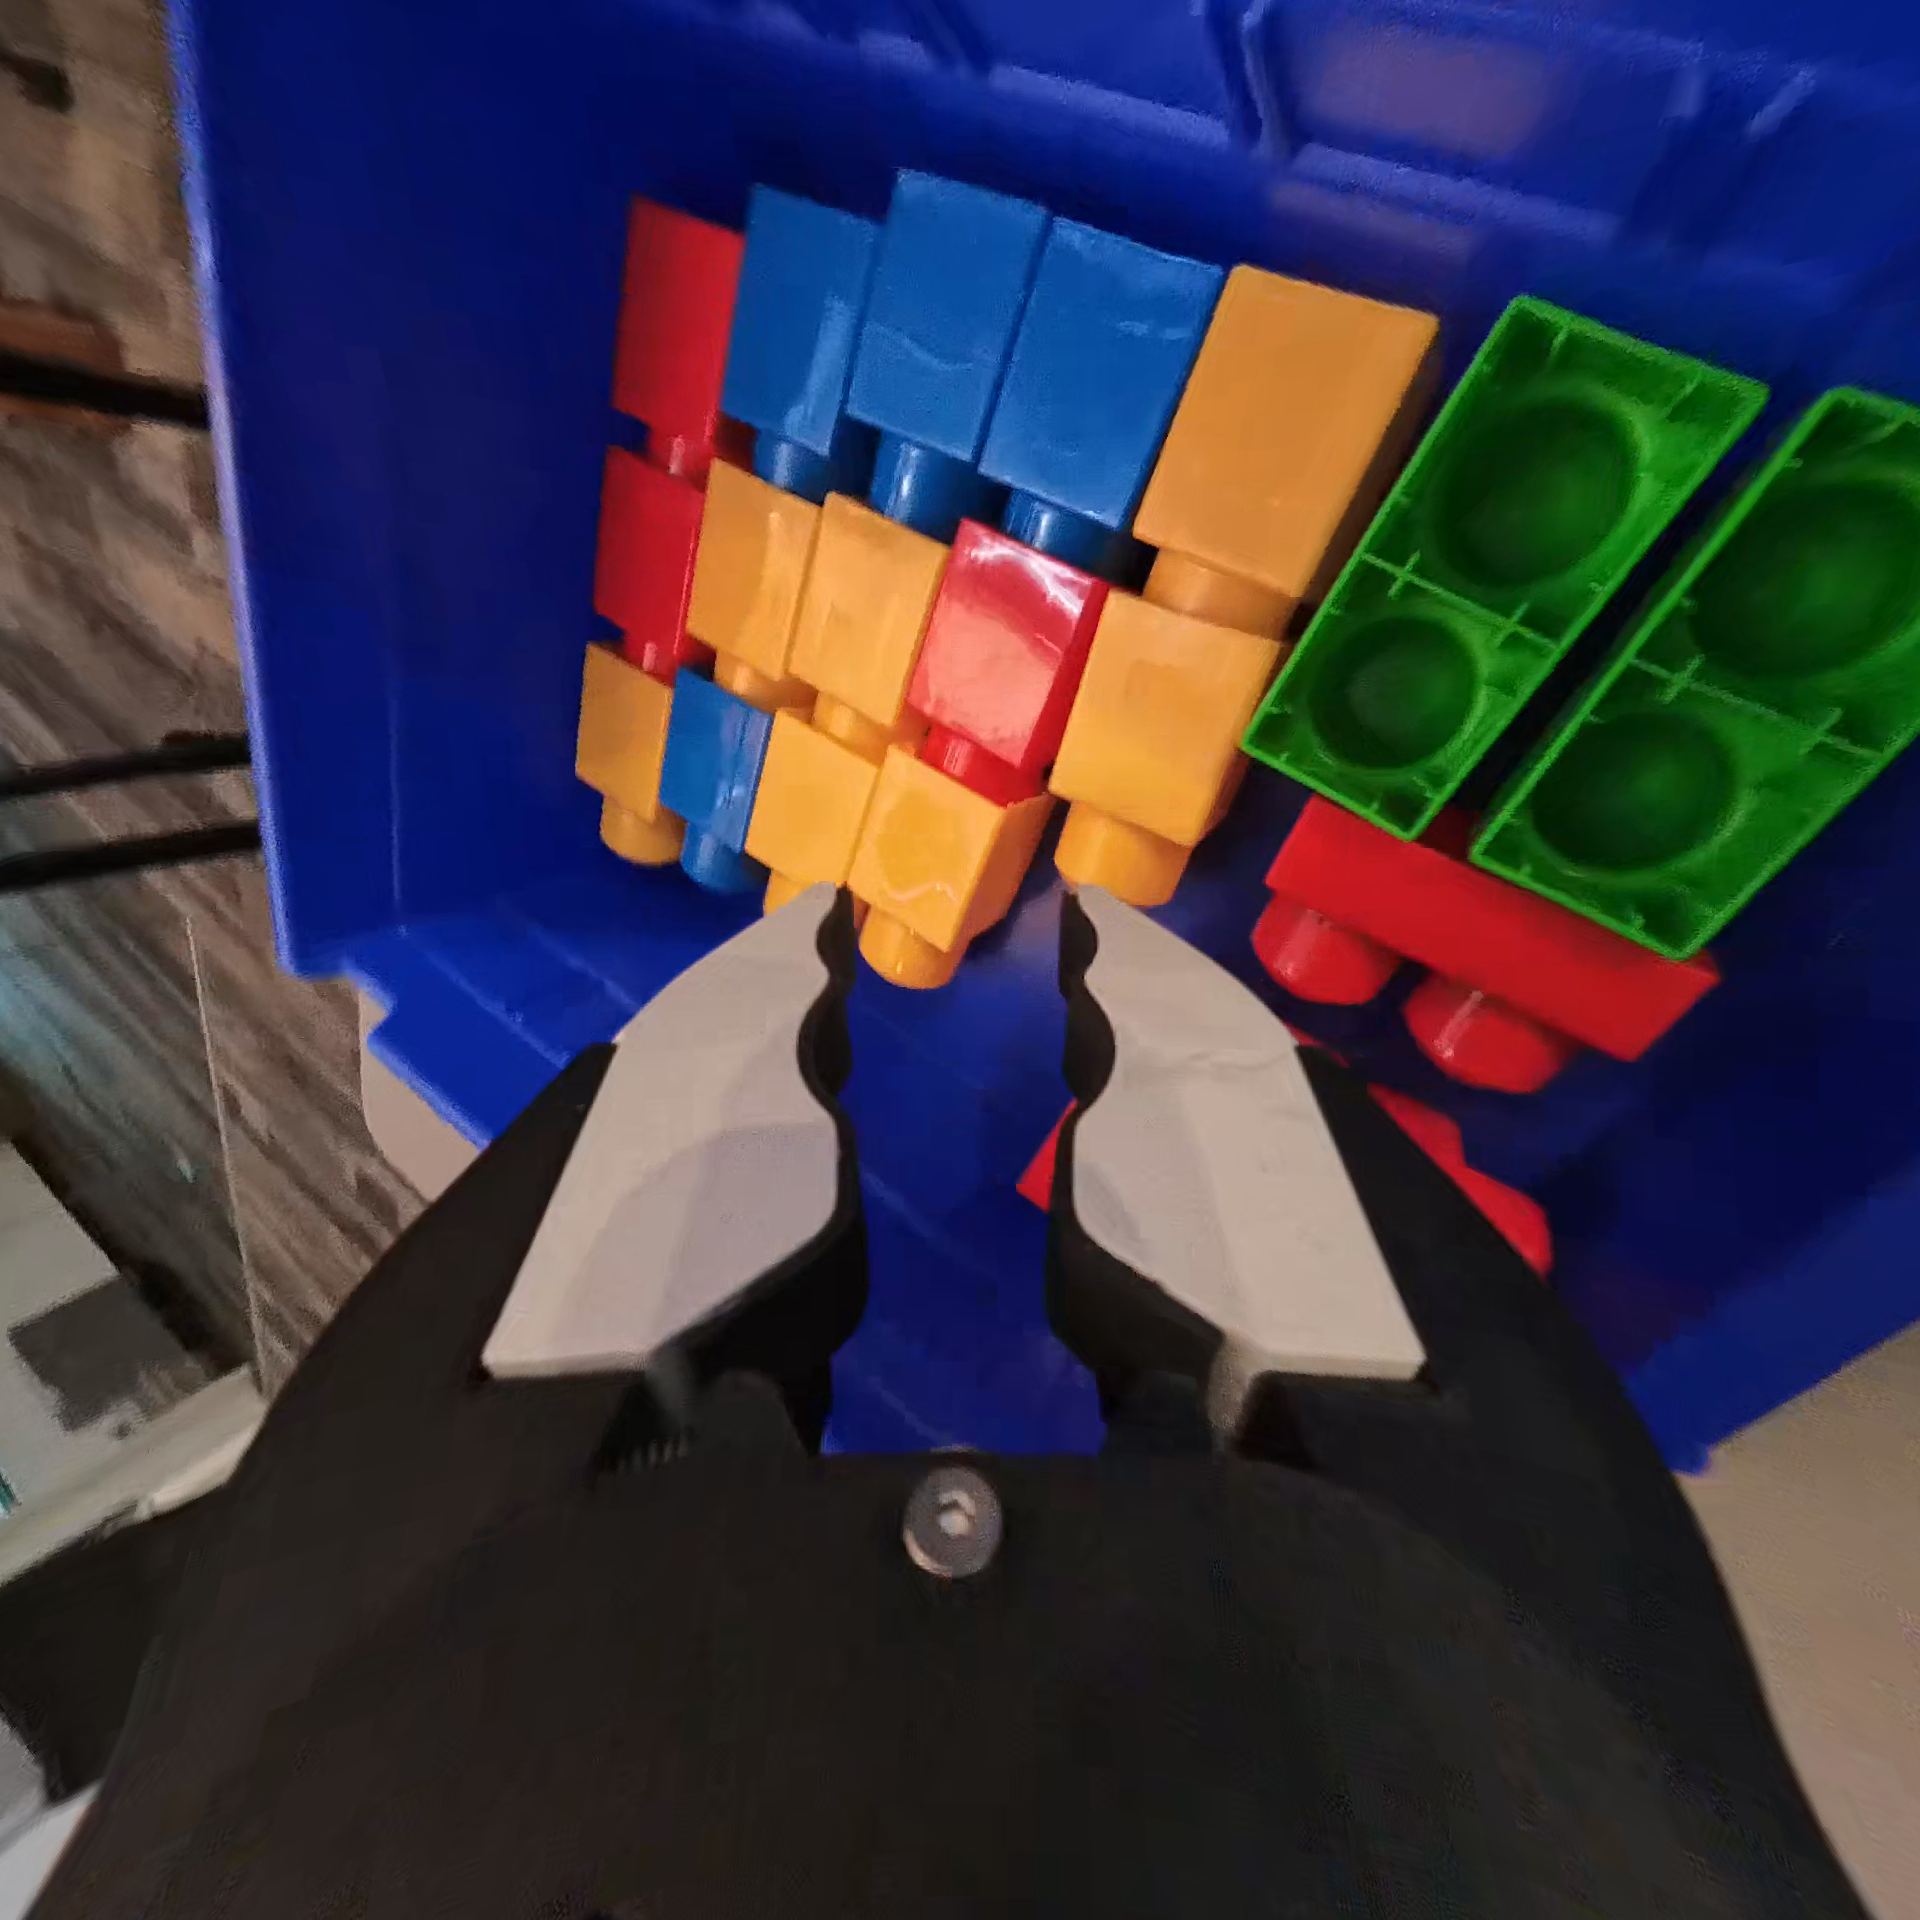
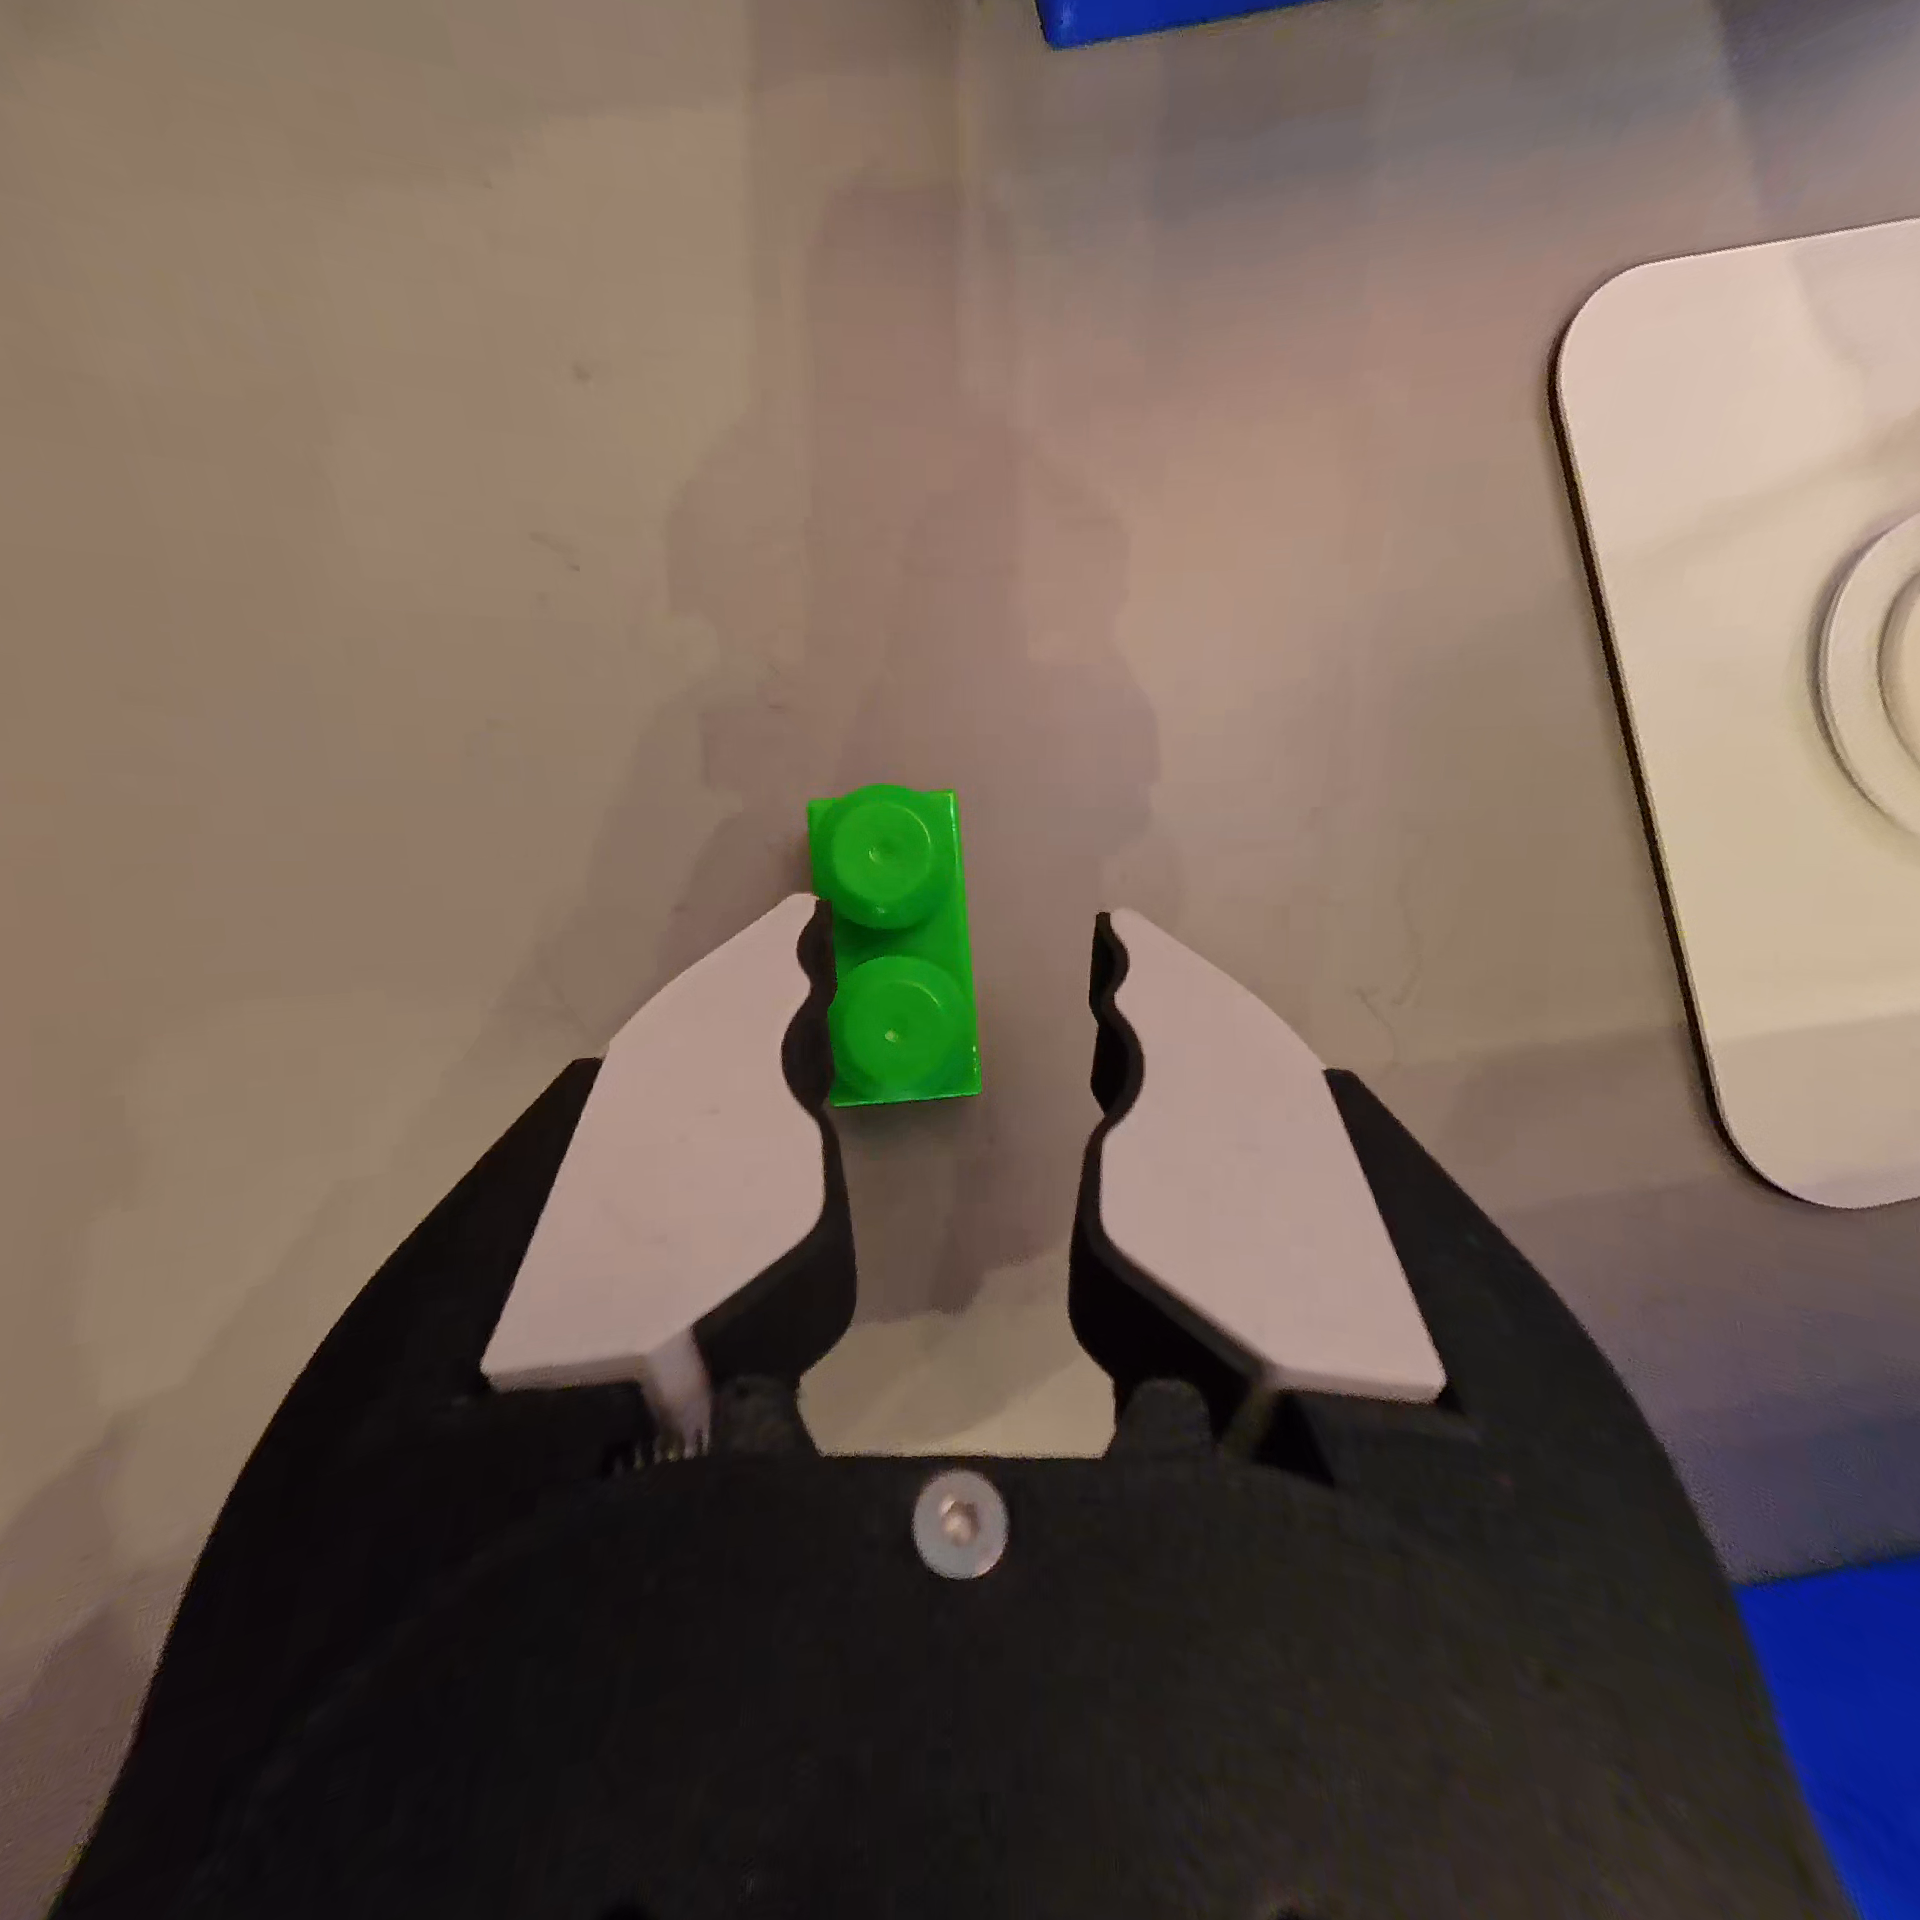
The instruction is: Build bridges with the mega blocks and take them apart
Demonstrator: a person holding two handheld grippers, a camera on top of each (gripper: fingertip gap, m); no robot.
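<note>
Standing studs-up for stacking, green block (image 2: 902, 961) is straddled by parted right gripper (image 2: 954, 920); left gripper (image 1: 951, 902), fingers apart, is aimed at yellow block (image 1: 940, 847).

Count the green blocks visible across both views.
3. Two lie underside-up, side by side, in the blue bin: and. One stands studs-up on the table. Others may be hidden.

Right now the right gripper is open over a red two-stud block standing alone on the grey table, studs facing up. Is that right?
Not quite: the block is green, not red, as the right wrist view shows. The rest holds: the right gripper is open over it, and it stands alone on the grey table, its two studs facing up.
</note>
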